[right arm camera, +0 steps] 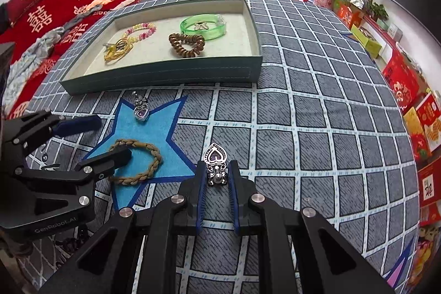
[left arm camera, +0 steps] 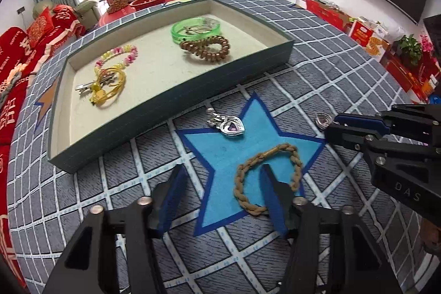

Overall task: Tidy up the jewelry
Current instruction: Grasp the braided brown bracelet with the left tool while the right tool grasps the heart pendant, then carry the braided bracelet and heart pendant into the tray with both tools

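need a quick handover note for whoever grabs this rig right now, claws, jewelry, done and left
Right claw: shut on a silver heart-shaped pendant.
Left claw: open, one finger inside the tan braided rope bracelet on the blue star; nothing gripped yet.
Done: the green-walled tray holds a clear green bangle, brown coil hair tie, pink and yellow bead bracelet and yellow cord bracelet.
Left: tray the held pendant, the rope bracelet and the silver heart pendant with purple stone lying on the star.

Two heart pendants (right arm camera: pixel 141 110) (right arm camera: pixel 215 159); five bracelets (right arm camera: pixel 137 164); one tray (right arm camera: pixel 165 79); two grippers (right arm camera: pixel 217 178) (left arm camera: pixel 220 183).
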Available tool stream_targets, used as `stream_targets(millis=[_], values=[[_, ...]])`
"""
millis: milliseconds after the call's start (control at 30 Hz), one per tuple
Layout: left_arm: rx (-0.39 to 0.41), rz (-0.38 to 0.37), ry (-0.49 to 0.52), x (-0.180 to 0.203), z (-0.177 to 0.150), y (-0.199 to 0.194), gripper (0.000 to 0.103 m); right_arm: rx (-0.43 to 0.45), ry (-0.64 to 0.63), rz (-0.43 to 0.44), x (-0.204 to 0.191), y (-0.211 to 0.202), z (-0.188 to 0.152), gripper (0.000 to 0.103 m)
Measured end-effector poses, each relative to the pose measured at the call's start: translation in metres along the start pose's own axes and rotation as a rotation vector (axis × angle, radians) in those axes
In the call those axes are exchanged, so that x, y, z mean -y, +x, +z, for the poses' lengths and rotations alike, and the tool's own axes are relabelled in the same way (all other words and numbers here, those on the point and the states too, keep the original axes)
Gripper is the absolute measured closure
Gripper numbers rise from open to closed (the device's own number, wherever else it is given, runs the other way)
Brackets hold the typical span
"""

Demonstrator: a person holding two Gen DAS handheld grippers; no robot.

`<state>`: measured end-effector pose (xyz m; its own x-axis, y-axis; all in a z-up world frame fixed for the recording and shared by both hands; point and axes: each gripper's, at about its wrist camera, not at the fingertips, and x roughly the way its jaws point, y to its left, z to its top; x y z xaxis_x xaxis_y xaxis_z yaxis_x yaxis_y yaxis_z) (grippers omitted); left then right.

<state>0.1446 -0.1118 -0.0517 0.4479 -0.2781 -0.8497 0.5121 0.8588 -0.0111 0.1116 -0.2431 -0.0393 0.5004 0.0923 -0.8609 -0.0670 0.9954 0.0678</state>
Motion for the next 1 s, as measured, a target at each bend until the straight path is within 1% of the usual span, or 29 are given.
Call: stream_targets(millis=[33,100,133,200,300,367,667,867,1000], values=[[0.0,-0.004,0.01,0.002,0.0,-0.001,0.049,0.0,0.015,0.003,0.003,-0.001,0.0,0.086],[-0.003,-0.02,0.036,0.008,0.0,-0.002,0.077,0.0,0.04,0.01,0.007,-0.003,0.0,0.086],[-0.004,-0.023,0.048,0.011,0.0,-0.003,0.084,0.0,0.05,0.012,0.009,-0.004,-0.001,0.086],[0.0,-0.027,0.05,0.012,-0.001,-0.004,0.084,0.003,0.066,0.014,0.011,-0.007,-0.001,0.086],[0.007,-0.059,-0.005,0.005,-0.003,-0.008,0.084,0.011,0.09,0.021,0.013,-0.012,-0.004,0.086],[0.016,-0.066,-0.03,0.002,-0.004,-0.013,0.084,0.018,0.108,0.024,0.014,-0.016,-0.006,0.086],[0.095,-0.084,-0.074,-0.013,-0.002,-0.048,0.084,0.048,0.149,0.056,0.016,-0.033,-0.006,0.086],[0.151,-0.072,-0.114,-0.032,0.004,-0.067,0.084,0.079,0.148,0.068,0.013,-0.047,0.008,0.086],[0.188,-0.04,-0.161,-0.052,0.013,-0.076,0.084,0.098,0.139,0.075,0.01,-0.05,0.024,0.086]])
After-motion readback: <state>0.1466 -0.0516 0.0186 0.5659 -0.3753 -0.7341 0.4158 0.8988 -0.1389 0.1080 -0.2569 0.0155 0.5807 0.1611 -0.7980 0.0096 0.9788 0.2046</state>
